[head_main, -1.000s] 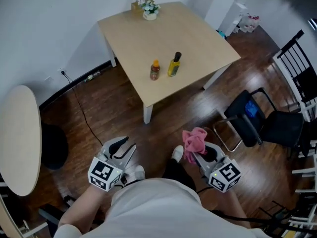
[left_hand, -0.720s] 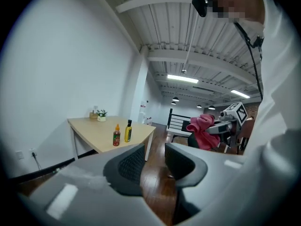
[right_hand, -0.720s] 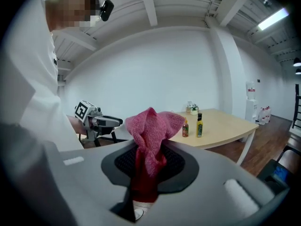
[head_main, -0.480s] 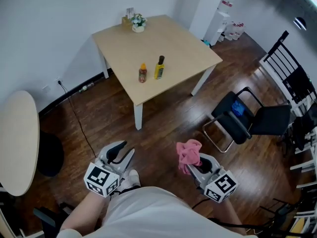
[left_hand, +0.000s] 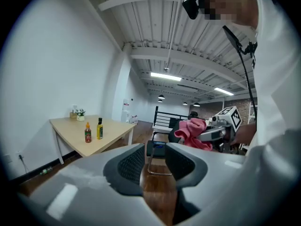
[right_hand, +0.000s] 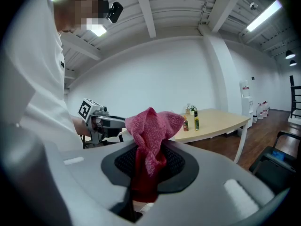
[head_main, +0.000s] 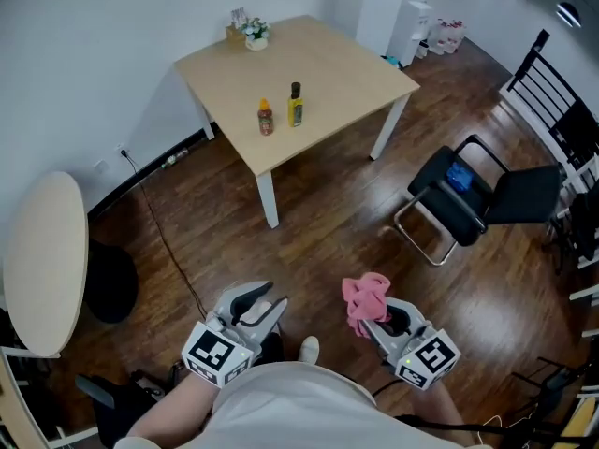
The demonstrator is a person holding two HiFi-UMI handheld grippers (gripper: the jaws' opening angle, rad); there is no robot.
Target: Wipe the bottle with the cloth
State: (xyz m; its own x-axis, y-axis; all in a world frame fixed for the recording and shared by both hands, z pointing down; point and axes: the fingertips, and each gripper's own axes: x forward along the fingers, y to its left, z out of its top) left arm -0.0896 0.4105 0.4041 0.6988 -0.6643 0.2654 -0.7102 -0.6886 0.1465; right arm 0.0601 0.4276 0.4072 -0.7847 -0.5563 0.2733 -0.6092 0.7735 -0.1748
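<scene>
Two bottles stand on the square wooden table (head_main: pixel 328 59) across the room: a yellow one with a black cap (head_main: pixel 296 106) and a small orange-red one (head_main: pixel 265 118). They also show small in the left gripper view, yellow bottle (left_hand: pixel 99 129) and red bottle (left_hand: pixel 88 133), and in the right gripper view as the yellow bottle (right_hand: pixel 196 121). My right gripper (head_main: pixel 382 314) is shut on a pink cloth (head_main: pixel 365 296), which bunches up above the jaws (right_hand: pixel 153 133). My left gripper (head_main: pixel 259 307) is open and holds nothing (left_hand: pixel 155 157). Both grippers hang close to my body, far from the table.
A small potted plant (head_main: pixel 251 33) sits at the table's far corner. A black chair (head_main: pixel 477 190) stands to the right on the wooden floor. A round table (head_main: pixel 37 260) and a black stool (head_main: pixel 108 283) are at the left. A cable (head_main: pixel 159 223) trails along the floor.
The head view has shifted, so the table and bottles now sit higher and farther off. Both grippers stay low near my body. The cloth remains in the right gripper.
</scene>
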